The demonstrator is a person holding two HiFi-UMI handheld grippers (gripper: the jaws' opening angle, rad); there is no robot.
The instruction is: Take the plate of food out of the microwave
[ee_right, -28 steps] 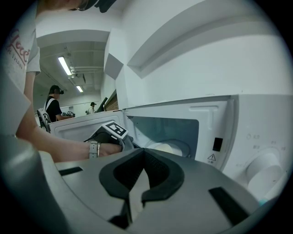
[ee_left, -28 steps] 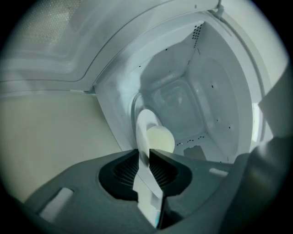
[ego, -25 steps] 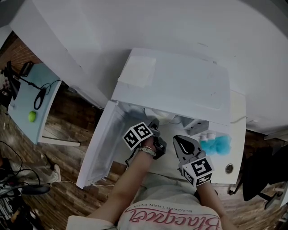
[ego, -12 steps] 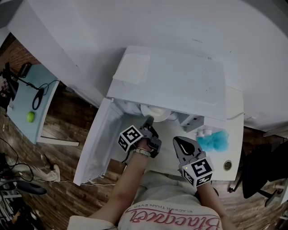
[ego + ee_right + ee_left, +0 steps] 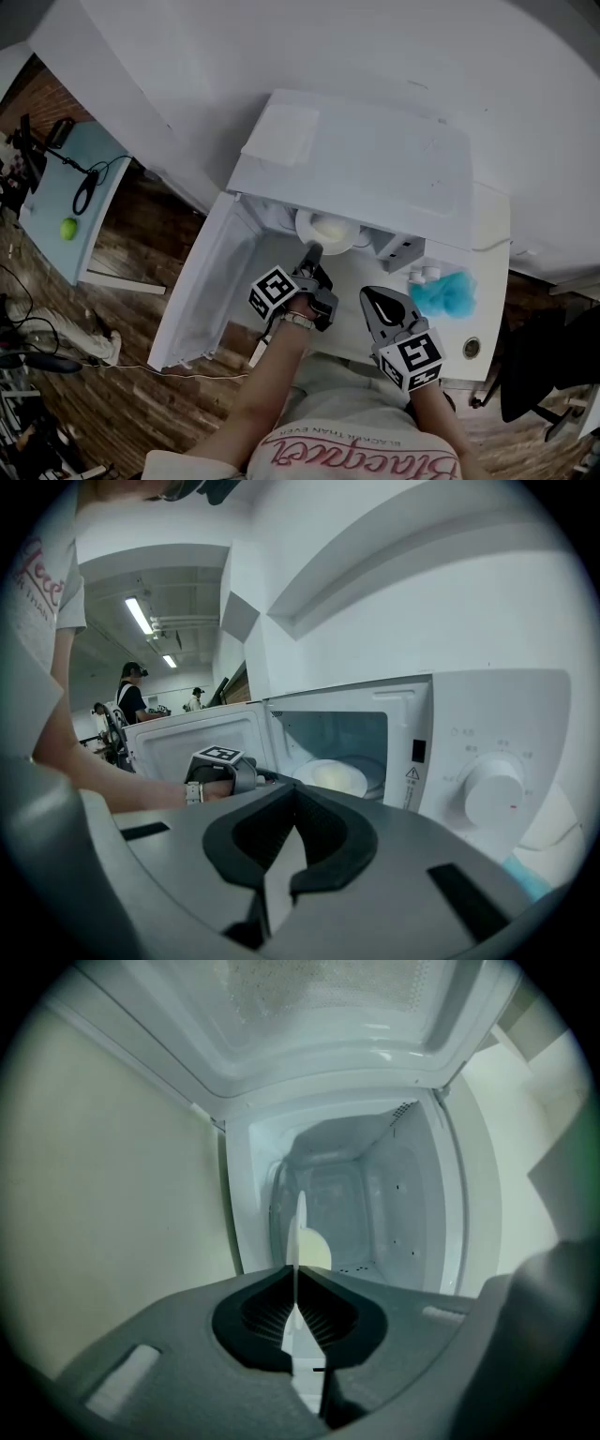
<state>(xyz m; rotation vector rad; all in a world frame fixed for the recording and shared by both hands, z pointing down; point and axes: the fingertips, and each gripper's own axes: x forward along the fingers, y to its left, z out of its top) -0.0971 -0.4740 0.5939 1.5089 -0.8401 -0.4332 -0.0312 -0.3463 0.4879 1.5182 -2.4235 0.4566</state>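
The white microwave (image 5: 375,178) stands with its door (image 5: 202,300) swung open to the left. Inside lies a white plate (image 5: 328,230) of pale yellow food (image 5: 317,1251). My left gripper (image 5: 314,251) reaches into the opening. Its jaws have just been closing and are shut on the plate's near rim (image 5: 299,1227), seen edge-on in the left gripper view. My right gripper (image 5: 373,295) hangs shut and holds nothing, in front of the microwave and right of the left hand. The right gripper view shows the plate (image 5: 336,776) in the cavity past the left gripper's marker cube (image 5: 217,757).
A blue fluffy cloth (image 5: 448,295) and small white bottles (image 5: 425,275) lie on the white counter right of the opening. The microwave's dial (image 5: 492,789) is at its right. A pale blue side table (image 5: 56,202) with cables and a green ball stands at the left. People stand far behind.
The left gripper has reached forward to the plate's near rim, and more of the plate shows below the microwave's top. The right gripper has hardly shifted.
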